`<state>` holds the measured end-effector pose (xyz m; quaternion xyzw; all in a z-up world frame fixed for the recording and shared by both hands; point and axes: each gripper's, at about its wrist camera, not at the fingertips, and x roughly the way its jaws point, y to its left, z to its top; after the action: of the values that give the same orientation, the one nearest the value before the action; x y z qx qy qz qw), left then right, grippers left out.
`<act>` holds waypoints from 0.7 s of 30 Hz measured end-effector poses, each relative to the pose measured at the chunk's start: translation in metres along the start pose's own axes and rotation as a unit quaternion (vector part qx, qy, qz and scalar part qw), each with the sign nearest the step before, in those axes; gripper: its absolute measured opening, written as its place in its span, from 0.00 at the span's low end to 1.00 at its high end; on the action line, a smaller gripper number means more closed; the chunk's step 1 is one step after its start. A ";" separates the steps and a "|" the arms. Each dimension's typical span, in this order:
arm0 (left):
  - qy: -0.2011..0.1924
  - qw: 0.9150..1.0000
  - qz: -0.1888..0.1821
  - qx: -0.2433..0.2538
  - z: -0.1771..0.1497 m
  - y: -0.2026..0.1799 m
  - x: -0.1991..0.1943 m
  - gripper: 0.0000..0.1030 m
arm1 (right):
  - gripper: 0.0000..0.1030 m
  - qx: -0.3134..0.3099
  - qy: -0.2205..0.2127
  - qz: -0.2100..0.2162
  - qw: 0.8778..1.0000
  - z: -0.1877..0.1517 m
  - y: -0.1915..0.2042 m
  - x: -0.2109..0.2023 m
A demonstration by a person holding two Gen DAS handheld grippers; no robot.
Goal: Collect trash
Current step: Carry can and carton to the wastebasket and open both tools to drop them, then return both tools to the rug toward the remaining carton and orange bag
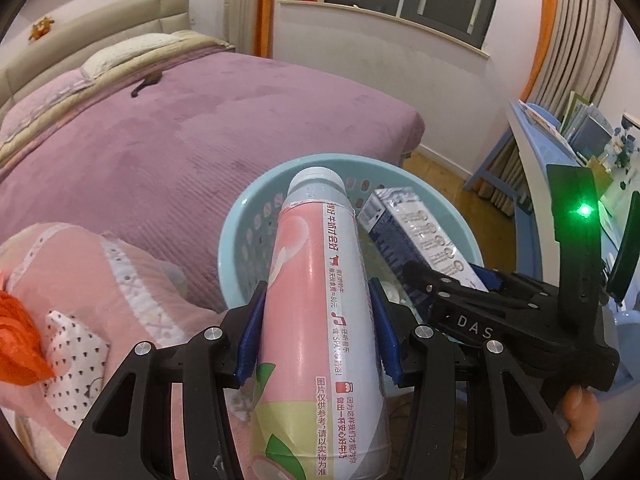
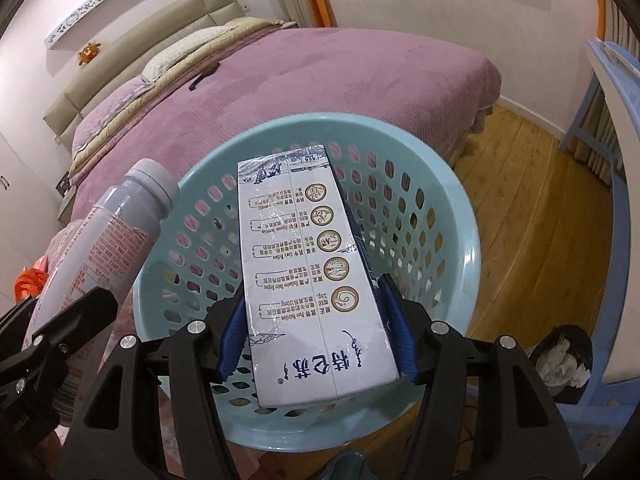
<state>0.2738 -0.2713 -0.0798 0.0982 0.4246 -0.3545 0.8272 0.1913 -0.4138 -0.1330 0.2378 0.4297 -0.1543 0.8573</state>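
**Two drink containers held over the laundry-style basket**

The left gripper [image 1: 316, 332] is clamped on a pink-and-grey drink bottle [image 1: 316, 280], its blue pads [image 1: 251, 340] pressing the straight label section below the shoulder. The right gripper [image 2: 318, 338] holds a white milk carton [image 2: 308, 272] by its two narrow sides near the base. Both items hang nose-down over the pale blue basket [image 2: 464, 248], the bottle's cap near the rim on the bed side, the carton over the middle.

The bottle is a smooth round plastic cylinder with a glossy sleeve, probably light and likely to slip or roll if gripped loosely; mid-body is the sound place to hold it. The carton is flat-faced paperboard wrapped in shiny film, stiff at the edges but liable to dent on the broad faces, so the narrow sides suit the pads.

The basket is rigid plastic, its wall pierced with oval holes. It stands on wooden floor [image 2: 532, 208] beside a bed [image 2: 360, 72] with a plush purple cover.
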 end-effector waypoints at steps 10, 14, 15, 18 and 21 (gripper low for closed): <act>-0.044 0.999 0.007 0.002 -0.016 0.005 -0.042 0.69 | 0.60 -0.004 -0.010 0.000 1.000 -0.004 0.003 -0.011; -0.064 0.998 0.026 0.000 -0.023 0.009 -0.064 0.69 | 0.60 -0.028 -0.019 0.010 0.999 -0.009 0.021 -0.022; -0.069 0.997 0.028 -0.004 -0.026 0.012 -0.071 0.69 | 0.60 -0.033 -0.022 0.015 0.999 -0.010 0.028 -0.026; -0.083 0.996 0.034 -0.019 -0.034 0.022 -0.090 0.69 | 0.60 -0.050 -0.031 0.024 0.998 -0.013 0.043 -0.037; -0.096 0.994 0.046 -0.040 -0.045 0.038 -0.108 0.69 | 0.60 -0.073 -0.040 0.034 0.996 -0.018 0.063 -0.048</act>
<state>0.2286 -0.1686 -0.0291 0.0497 0.3519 -0.3071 0.8828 0.1808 -0.3479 -0.0861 0.1833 0.3969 -0.1026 0.8935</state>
